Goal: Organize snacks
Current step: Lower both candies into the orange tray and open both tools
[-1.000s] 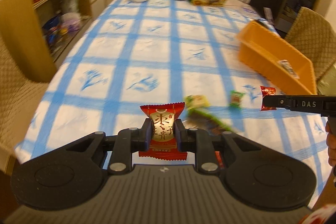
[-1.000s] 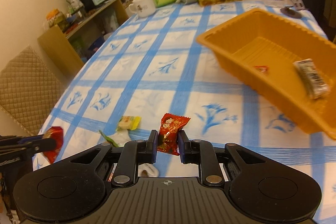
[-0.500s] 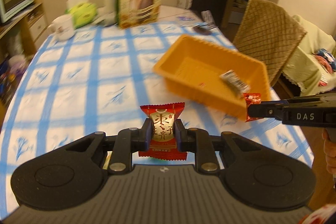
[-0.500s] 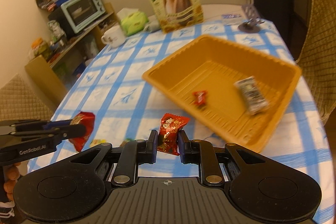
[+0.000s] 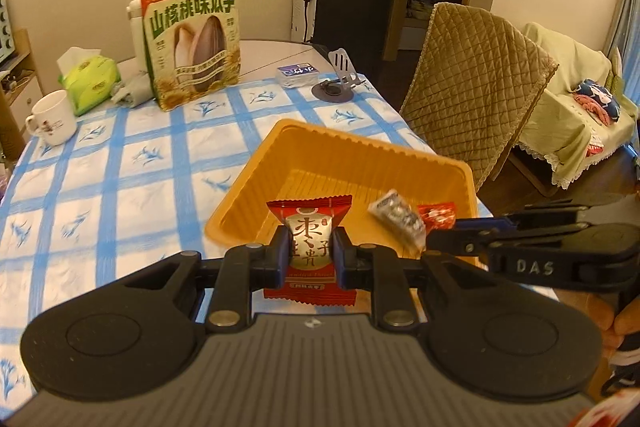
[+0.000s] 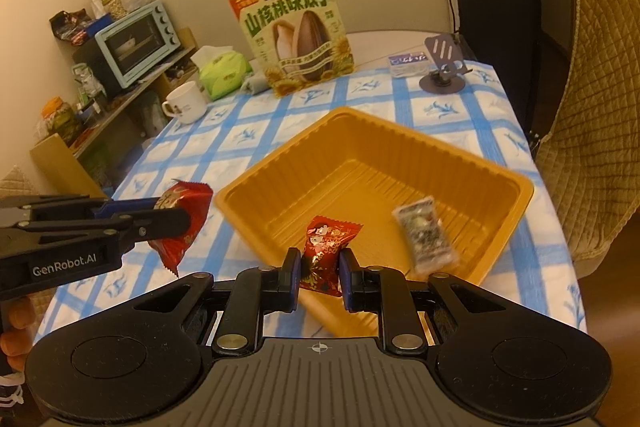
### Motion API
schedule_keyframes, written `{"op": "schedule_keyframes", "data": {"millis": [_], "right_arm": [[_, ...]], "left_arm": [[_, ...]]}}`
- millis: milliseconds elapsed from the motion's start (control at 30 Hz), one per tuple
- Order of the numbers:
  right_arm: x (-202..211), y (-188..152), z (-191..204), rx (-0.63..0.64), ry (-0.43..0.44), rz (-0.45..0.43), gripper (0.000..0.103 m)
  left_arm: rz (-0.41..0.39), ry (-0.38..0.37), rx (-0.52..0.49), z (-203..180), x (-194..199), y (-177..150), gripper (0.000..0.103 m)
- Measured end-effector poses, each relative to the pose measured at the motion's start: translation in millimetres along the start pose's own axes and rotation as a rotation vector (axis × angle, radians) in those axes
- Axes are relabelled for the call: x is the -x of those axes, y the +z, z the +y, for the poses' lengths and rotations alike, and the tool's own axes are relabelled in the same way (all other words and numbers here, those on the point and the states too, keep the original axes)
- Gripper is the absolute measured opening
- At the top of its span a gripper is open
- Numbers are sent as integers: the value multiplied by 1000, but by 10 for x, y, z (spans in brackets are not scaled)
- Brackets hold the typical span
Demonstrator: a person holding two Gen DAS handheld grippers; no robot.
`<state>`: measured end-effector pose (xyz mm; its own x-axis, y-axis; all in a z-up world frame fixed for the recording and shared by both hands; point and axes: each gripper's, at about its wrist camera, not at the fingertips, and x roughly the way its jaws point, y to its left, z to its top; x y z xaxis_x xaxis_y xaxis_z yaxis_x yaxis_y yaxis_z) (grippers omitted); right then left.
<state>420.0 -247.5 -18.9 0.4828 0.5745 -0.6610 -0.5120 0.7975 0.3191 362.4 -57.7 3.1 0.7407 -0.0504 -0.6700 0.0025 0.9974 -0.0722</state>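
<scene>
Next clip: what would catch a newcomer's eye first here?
The orange tray mid-table on the blue-checked cloth, with a clear-wrapped snack lying inside. In front of it, each gripper pinches a red packet: the left gripper a red-and-gold one, the right gripper a patterned one. A tall sunflower-seed bag stands behind.

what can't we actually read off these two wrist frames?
- Lower part of the red date candy: left wrist view, covered by the left gripper jaws.
- Print on the silver packet in the orange tray: both views, motion-blurred.
- Tray's near corner: right wrist view, behind the right gripper and its red floral candy.
- Table in front of the tray: both views, covered by the gripper bodies.
</scene>
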Motion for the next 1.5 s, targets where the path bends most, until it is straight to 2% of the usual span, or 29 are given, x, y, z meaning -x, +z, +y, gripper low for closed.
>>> {"op": "schedule_keyframes", "data": {"millis": [433,867,1100,1167,1500], "right_arm": [[-541,349,-352,5,-16,42,21],[-961,478,-669,-44,-39,86,21],[-984,471,-792,-71,-39,92,21],[-983,465,-827,-77,-38,94,21],[-1046,482,-849,-78,-18,102,21]], "left_arm": [[74,44,-38,6,-753,379,20],[158,66,-86,-64,-1383,513,20],[177,71,-87,-118,-1557,544,21],[178,69,-79,-122,-1576,548,27],[173,82,-61,-79,-1494,547,29]]}}
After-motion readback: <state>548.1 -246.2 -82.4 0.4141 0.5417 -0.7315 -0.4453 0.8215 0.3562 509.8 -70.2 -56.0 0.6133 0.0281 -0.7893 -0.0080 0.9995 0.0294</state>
